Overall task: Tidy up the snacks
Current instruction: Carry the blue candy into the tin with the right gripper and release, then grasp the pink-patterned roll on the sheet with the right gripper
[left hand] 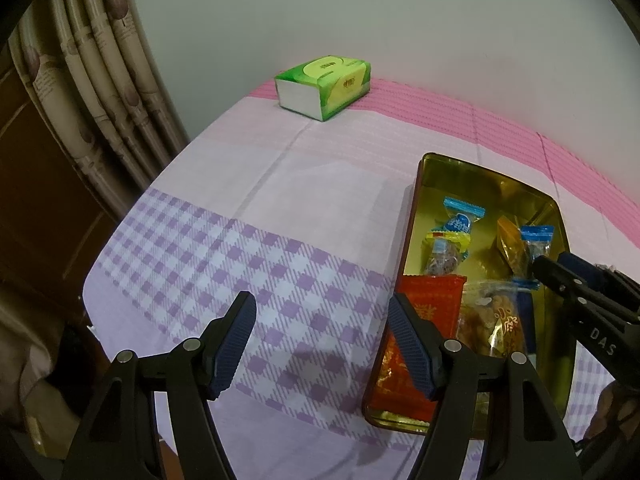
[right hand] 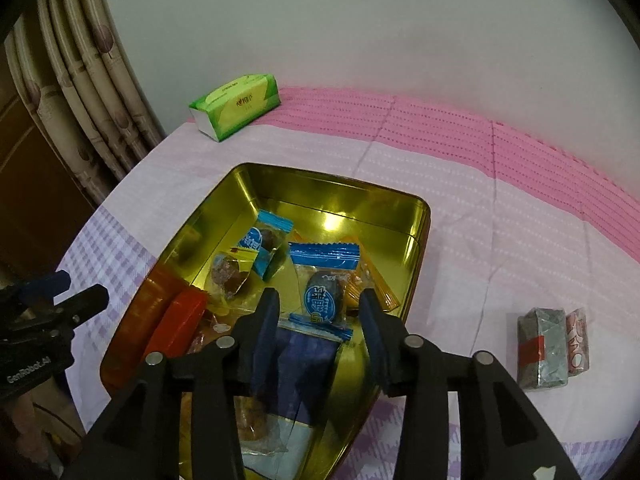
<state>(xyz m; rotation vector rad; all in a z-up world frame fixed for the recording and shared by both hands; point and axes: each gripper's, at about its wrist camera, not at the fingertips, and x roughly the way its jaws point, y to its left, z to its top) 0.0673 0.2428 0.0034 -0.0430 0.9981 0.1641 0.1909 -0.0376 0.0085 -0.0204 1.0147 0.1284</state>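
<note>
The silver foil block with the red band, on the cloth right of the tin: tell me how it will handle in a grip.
The silver foil block looks boxy and flat-faced, so it probably won't roll. Its crinkled foil may be slippery and dent under the pads. It lies touching a smaller wrapped snack, which would likely shift if the block is pushed.

1. The left gripper [left hand: 322, 344] has its jaws spread wide, with nothing between them.
2. The right gripper [right hand: 320, 330] points forward and down, its jaws also parted, holding nothing.
3. The two grippers sit near each other, side by side.
</note>
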